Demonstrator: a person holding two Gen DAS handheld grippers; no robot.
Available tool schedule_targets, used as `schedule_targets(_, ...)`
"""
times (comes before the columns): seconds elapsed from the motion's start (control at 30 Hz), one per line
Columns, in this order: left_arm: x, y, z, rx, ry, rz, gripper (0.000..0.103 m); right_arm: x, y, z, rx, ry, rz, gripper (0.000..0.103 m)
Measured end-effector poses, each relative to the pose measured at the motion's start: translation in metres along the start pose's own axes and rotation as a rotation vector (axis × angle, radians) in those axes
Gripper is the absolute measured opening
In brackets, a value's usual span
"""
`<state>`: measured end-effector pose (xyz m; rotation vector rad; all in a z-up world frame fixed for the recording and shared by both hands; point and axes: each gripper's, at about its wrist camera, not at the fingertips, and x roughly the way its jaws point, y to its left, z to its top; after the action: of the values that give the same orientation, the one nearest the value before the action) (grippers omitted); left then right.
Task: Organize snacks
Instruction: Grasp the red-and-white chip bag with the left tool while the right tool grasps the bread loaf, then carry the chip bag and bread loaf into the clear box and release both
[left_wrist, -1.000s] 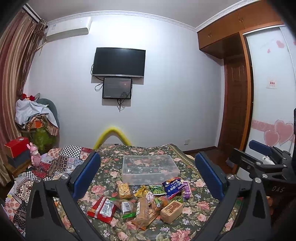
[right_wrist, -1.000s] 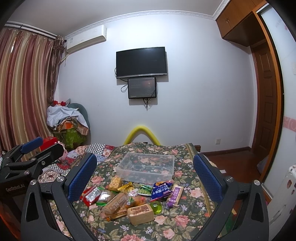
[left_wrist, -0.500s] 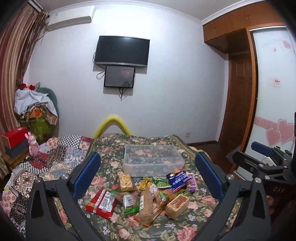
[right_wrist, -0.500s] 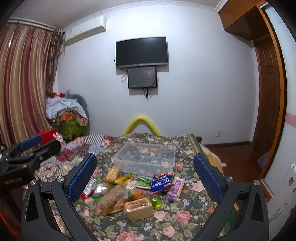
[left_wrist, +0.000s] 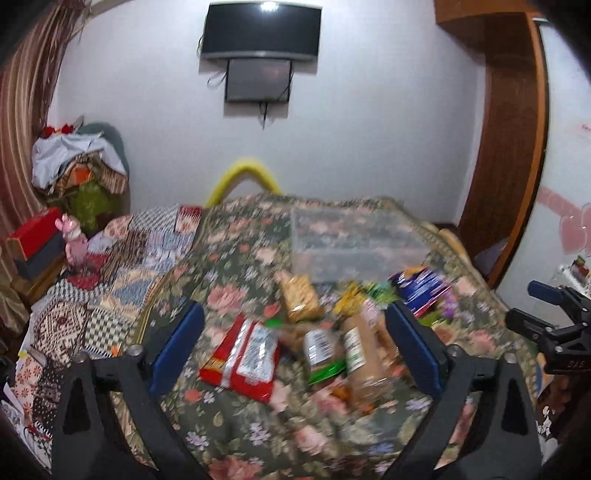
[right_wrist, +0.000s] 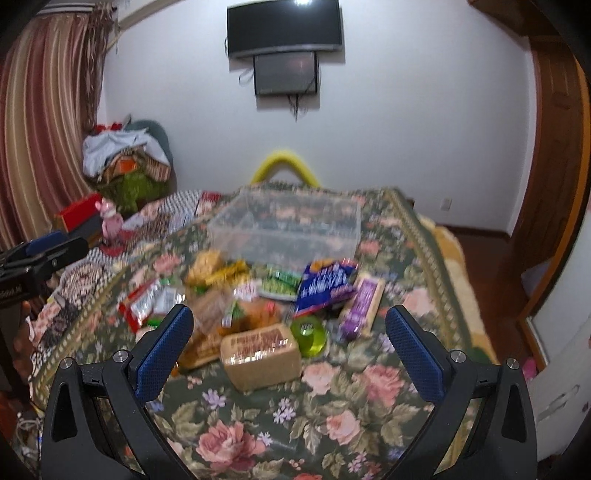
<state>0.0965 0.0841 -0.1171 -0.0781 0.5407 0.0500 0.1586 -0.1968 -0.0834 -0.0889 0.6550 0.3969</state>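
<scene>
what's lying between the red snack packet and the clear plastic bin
In the left wrist view, a yellow-orange snack pack lies on the floral cover between the red snack packet and the clear plastic bin; blur hides finer detail.

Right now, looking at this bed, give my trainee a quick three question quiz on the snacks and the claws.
1. True or false: the clear bin holds snacks.
2. Which lies nearest the right claw? A red packet B tan block C purple bar
3. Fill in: the left claw holds ____.

Key: 1 false, it looks empty. 2 B. 3 nothing; its jaws are closing with nothing gripped.
</scene>
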Motion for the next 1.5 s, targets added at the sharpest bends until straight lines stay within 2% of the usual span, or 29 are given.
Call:
schedule_targets(0.13,0.029,0.017,-0.013,0.005,0.09,0.033,0.088,0.022,0.003,-0.01,-0.014,0.069,0.011,0.103)
schedule_targets(0.37,0.084,0.045,-0.037,-0.014,0.253,0.016,0.088,0.051,0.004,-0.023,-0.03,0.151,0.024,0.103)
schedule_targets(0.77,0.146,0.064,-0.054,-0.046,0.398,-0.026,0.088,0.088,0.009,-0.03,-0.046,0.232,0.065,0.103)
schedule_targets(0.93,0.166,0.063,-0.062,-0.027,0.423,-0.013,0.088,0.095,0.004,-0.033,-0.011,0.247,0.092,0.103)
schedule_targets(1.1,0.177,0.066,-0.067,-0.056,0.431,-0.016,0.088,0.096,0.006,-0.033,-0.009,0.252,0.116,0.099)
schedule_targets(1.17,0.179,0.067,-0.068,-0.074,0.42,-0.007,0.084,0.097,0.007,-0.033,-0.015,0.254,0.128,0.095)
schedule_targets(1.23,0.179,0.068,-0.067,-0.079,0.411,0.0,0.077,0.097,0.009,-0.033,-0.019,0.259,0.143,0.085)
schedule_targets(1.5,0.162,0.072,-0.068,-0.093,0.402,0.015,0.073,0.096,0.005,-0.03,0.006,0.261,0.144,0.081)
